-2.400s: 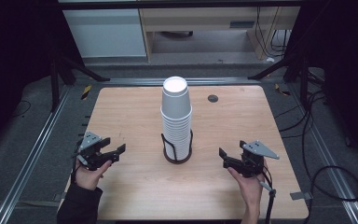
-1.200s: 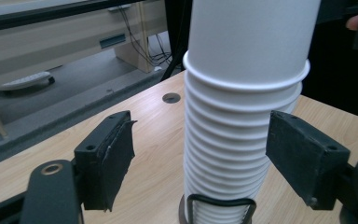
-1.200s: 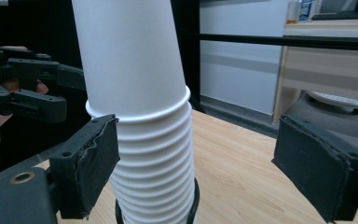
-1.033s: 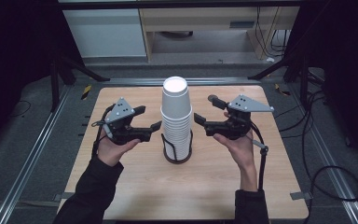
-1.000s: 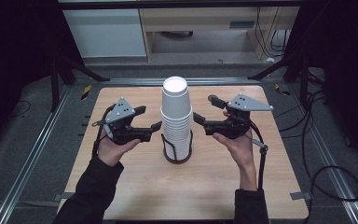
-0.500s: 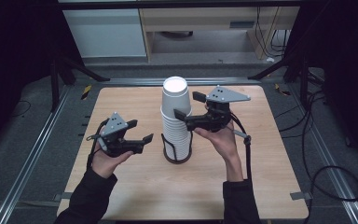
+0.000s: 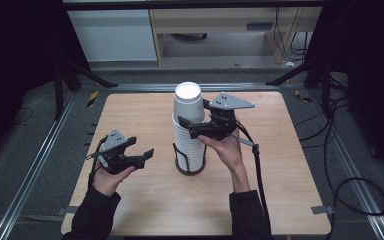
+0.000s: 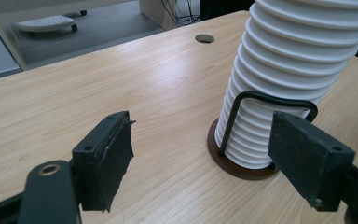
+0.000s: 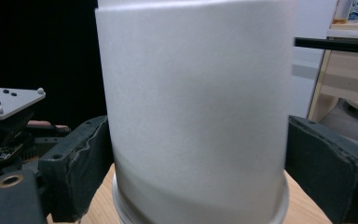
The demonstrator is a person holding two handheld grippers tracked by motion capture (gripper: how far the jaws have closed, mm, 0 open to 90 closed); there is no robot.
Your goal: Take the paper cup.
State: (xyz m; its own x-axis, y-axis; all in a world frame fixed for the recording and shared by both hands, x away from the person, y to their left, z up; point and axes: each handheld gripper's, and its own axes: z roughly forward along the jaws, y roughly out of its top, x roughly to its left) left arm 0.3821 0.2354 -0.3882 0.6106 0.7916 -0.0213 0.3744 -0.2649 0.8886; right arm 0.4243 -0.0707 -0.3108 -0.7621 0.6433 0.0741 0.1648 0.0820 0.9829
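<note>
On the pale wooden table (image 7: 145, 200), the left gripper (image 7: 139, 156) hovers wide open beside the tall stack of white paper cups (image 7: 189, 127) in its round wire holder (image 7: 190, 167). The right gripper (image 7: 188, 125) straddles the top cup, jaws wide, seemingly not touching. Beyond lie grey floor (image 7: 30, 150) and a white cabinet (image 7: 112, 32).

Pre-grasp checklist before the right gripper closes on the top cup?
1. Top cup between right gripper jaws: ok.
2. Right jaws open: ok; the left pad seems to touch the cup, the other stands apart.
3. Grip above the next cup's rim: ok.
4. Stack upright in holder: ok.
5. Left gripper open, off the stack: ok.
6. Top cup loose from the stack: cannot tell.
</note>
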